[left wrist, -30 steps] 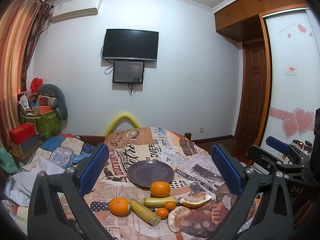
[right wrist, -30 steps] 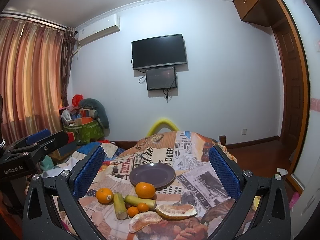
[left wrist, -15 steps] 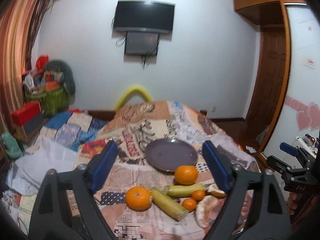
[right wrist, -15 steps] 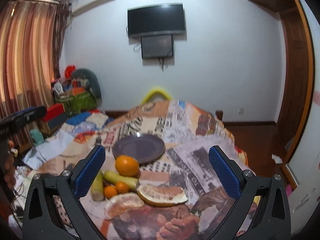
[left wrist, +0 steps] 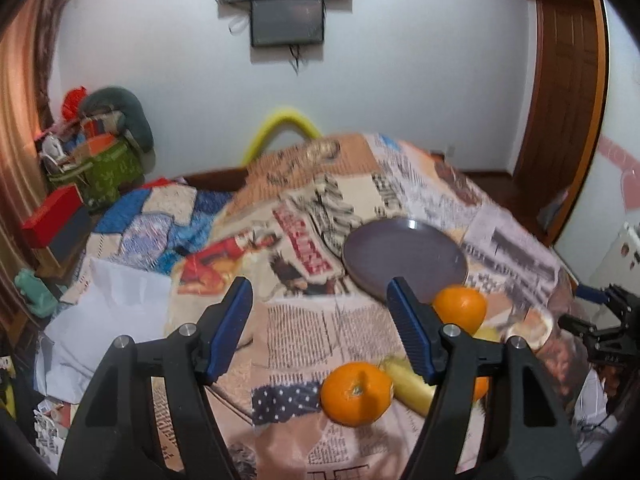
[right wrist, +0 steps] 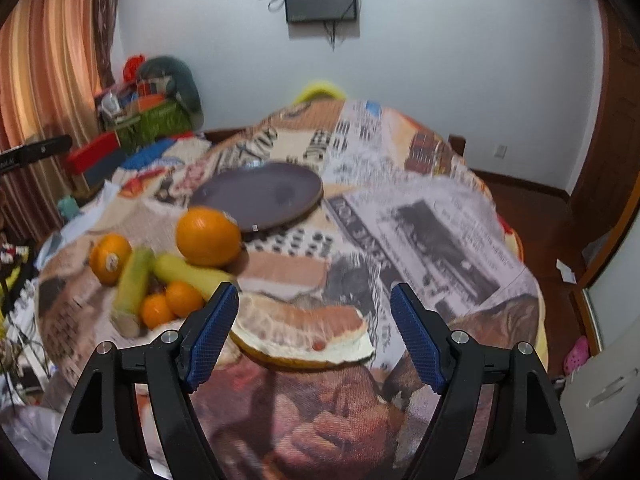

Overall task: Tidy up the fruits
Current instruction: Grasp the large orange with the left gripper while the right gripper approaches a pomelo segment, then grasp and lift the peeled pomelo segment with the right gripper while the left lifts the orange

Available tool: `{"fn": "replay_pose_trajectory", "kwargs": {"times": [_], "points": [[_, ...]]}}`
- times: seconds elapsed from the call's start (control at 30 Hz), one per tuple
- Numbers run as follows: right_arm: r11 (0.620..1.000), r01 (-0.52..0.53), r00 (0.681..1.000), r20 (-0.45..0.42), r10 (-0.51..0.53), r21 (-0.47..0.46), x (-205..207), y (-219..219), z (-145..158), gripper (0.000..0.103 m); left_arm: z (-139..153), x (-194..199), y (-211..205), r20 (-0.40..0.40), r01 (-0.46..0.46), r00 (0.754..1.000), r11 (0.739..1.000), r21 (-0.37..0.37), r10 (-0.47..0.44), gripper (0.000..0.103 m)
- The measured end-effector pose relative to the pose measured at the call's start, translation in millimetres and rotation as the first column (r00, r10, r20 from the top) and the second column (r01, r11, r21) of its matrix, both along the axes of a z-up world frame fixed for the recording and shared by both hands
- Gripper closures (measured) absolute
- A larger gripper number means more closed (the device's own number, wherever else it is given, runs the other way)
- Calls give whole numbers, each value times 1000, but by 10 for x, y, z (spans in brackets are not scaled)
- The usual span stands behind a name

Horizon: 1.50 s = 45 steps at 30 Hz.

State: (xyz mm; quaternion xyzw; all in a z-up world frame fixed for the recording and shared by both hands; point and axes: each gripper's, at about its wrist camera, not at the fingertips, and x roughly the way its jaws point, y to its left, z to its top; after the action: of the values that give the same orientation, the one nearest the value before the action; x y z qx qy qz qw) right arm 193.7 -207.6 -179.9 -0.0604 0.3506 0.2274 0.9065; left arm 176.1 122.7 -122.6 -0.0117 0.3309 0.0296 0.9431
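A purple plate [left wrist: 404,258] [right wrist: 260,194] lies empty on the newspaper-print cloth. Near it lie two large oranges [left wrist: 356,394] [left wrist: 460,308], two small oranges [right wrist: 174,304], two yellow-green sugarcane pieces [right wrist: 134,280] [right wrist: 188,272] and pomelo pieces [right wrist: 304,336]. My left gripper [left wrist: 320,312] is open and empty, above the cloth just left of the near orange. My right gripper [right wrist: 314,320] is open and empty, its jaws either side of the pomelo piece, above it.
The cloth-covered table [right wrist: 440,232] drops off on all sides. White paper [left wrist: 116,308] and a patchwork blanket [left wrist: 160,220] lie left. A red box [left wrist: 52,216] and a green basket of clutter [left wrist: 108,168] stand by the curtain. A wooden door [left wrist: 564,92] is right.
Both grippers have tilted down and moved closer to the fruit. The left one has shifted left of the pile; the right one now frames the pomelo piece. No fruit has moved.
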Motion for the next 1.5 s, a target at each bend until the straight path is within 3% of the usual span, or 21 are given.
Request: {"fn": "replay_pose_trajectory", "kwargs": {"times": [0.13,0.47,0.63,0.8,0.97,1.27,1.5], "points": [[999,-38,997,-60,38,-5,92,39,-163,26,-323,72,-2,-94,30,995,999,-40,-34,33],[999,-38,988,-150,39,8,158,-28,-406,6,-901,77,-94,-240,30,969,992,-123,-59,33],[998,-51,981,-186,56,30,170,-49,-434,6,-953,40,-152,-259,34,963,990,-134,-68,33],[998,-65,983,-175,62,-11,199,46,-474,0,-1049,41,-234,-289,50,954,993,-109,-79,33],[998,-54,977,-206,57,21,336,78,-532,0,-1130,79,-240,-309,46,947,992,-121,-82,33],[999,-51,974,-219,49,-2,444,151,-597,0,-1158,76,-159,-290,23,954,986,-165,-71,33],[999,-50,982,-185,48,-3,410,143,-572,6,-1109,40,-241,-273,33,960,993,-116,-63,37]]}}
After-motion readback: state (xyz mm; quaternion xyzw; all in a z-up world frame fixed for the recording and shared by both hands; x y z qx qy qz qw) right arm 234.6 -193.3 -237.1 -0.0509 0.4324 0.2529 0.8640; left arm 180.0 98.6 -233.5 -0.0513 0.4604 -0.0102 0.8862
